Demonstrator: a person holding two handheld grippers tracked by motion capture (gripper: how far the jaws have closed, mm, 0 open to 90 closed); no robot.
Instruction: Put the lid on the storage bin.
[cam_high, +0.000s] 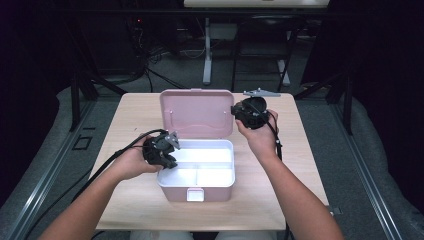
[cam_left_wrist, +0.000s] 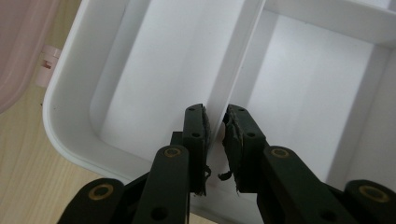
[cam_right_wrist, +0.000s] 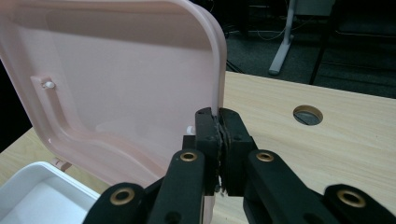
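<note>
A pink box (cam_high: 172, 192) stands mid-table with its lid (cam_high: 195, 112) raised upright behind it. Inside sits a white tray (cam_high: 232, 150) split by thin dividers; its compartments look empty. My left gripper (cam_high: 169, 161) is at the tray's left end. In the left gripper view, the left gripper (cam_left_wrist: 215, 113) has its jaws on either side of a white divider (cam_left_wrist: 239, 53), pinching it. My right gripper (cam_high: 236, 113) is shut on the lid's right edge. The right gripper view shows the right gripper (cam_right_wrist: 219, 115) clamped on the pink lid (cam_right_wrist: 116, 70) at its rim.
The box rests on a light wooden table (cam_high: 132, 117), with bare wood to either side of it. A round hole (cam_right_wrist: 308, 114) is cut into the tabletop beyond the lid. Behind the table stand a white desk leg (cam_high: 207, 55), dark frames and cables on the floor.
</note>
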